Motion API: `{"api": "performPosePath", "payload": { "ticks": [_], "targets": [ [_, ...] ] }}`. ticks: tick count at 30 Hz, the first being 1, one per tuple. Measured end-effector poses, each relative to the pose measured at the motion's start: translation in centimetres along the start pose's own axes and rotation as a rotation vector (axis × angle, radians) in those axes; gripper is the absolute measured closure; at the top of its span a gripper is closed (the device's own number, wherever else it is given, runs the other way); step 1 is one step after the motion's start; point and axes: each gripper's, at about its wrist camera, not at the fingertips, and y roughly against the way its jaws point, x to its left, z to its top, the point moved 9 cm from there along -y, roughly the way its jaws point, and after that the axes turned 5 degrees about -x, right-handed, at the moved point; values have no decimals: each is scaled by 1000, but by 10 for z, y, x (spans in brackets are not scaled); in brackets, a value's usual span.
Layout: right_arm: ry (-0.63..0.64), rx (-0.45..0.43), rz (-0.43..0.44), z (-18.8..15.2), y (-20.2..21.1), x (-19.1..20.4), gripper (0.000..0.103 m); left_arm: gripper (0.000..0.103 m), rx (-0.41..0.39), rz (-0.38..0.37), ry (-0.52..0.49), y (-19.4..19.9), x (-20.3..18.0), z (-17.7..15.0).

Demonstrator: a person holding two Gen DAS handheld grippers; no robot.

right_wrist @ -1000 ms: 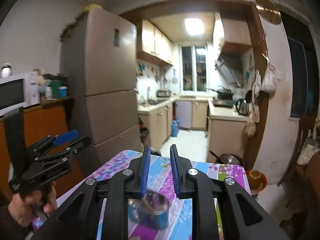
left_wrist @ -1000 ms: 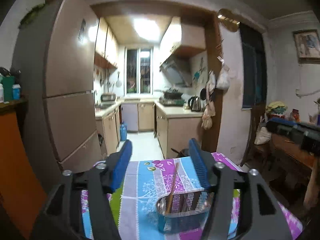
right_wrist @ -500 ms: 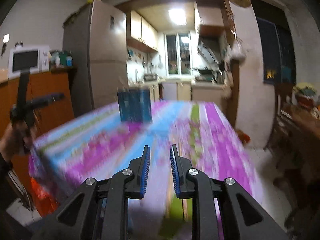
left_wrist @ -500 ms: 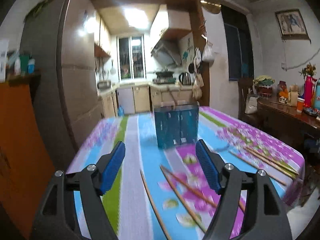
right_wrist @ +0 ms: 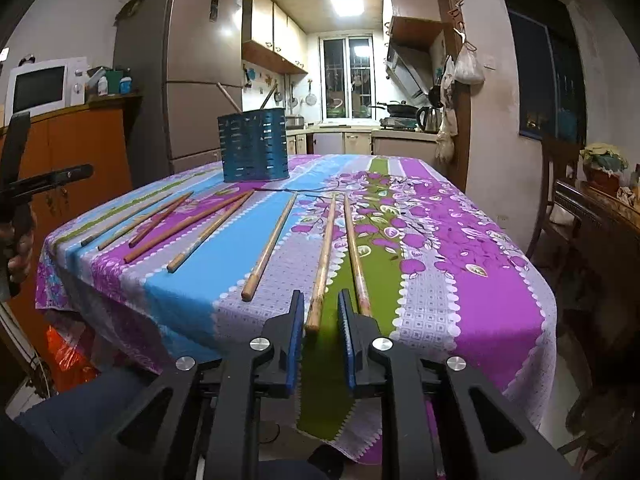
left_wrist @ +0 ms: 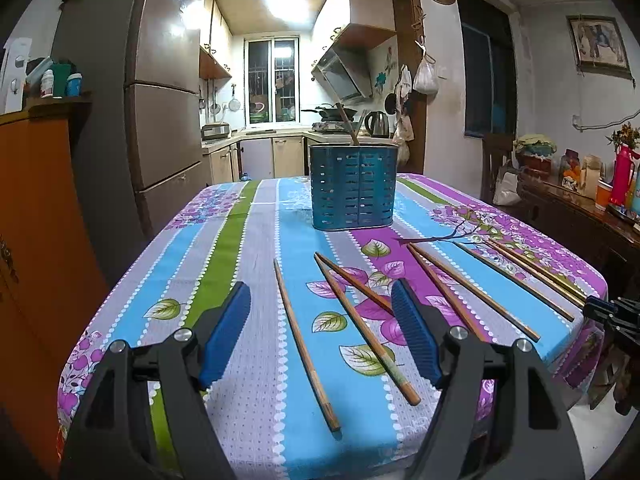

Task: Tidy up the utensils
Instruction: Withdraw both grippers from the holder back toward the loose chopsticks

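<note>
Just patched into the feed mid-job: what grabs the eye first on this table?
Loose wooden chopsticks fan across the bright floral tablecloth toward the near edge. Behind them, a blue slotted utensil holder stands upright with one stick inside. No chopstick is gripped yet.

My left wrist view low at the table's [left_wrist: 256, 216] near edge, facing the kitchen, my right wrist view seemingly further right, both sharing the blue holder [left_wrist: 353, 186] and chopsticks [left_wrist: 306, 344].
</note>
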Motion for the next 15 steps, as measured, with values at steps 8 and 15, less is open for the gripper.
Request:
{"api": "performPosePath", "payload": {
  "ticks": [8, 15],
  "targets": [
    [16, -9, -1, 2, -5, 6, 93, 33, -4, 44, 4, 9, 8, -21],
    [10, -7, -4, 3, -5, 5, 93, 33, 63, 45, -25, 13, 5, -62]
  ]
}}
